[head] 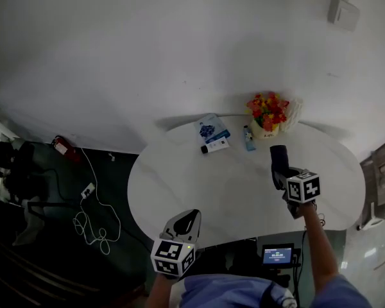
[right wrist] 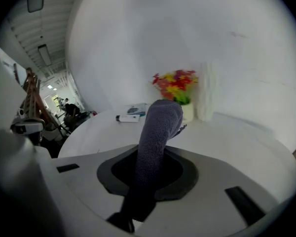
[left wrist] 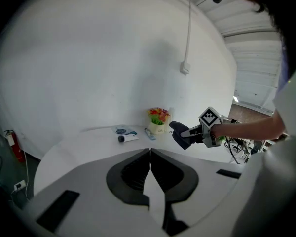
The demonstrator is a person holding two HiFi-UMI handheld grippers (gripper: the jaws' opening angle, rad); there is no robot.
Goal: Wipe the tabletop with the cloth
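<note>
I had the right hand-held gripper (head: 282, 172) pinching the cloth (right wrist: 157, 132), a dark knitted piece bunched into a roll that stuck out past the jaws. That left a soft wad leading the tool, which I judged sensible, since the fabric rather than the jaws would meet the surface (head: 199, 185). Seen from the left gripper view, the cloth hung over the right half of the surface and looked clear of it, so I took it that wiping contact was not yet made.

The left hand-held gripper (head: 183, 226) sat at the near edge with its jaws pressed together on nothing, parked low and out of the cloth's path.

Along the far edge stood a flower pot (head: 267, 117), a small tube (head: 248, 138), a blue packet (head: 212, 129) and a black-capped tube (head: 215, 147). Grouped there, they left the broad middle bare for sweeping, though strokes toward the wall would call for care.
</note>
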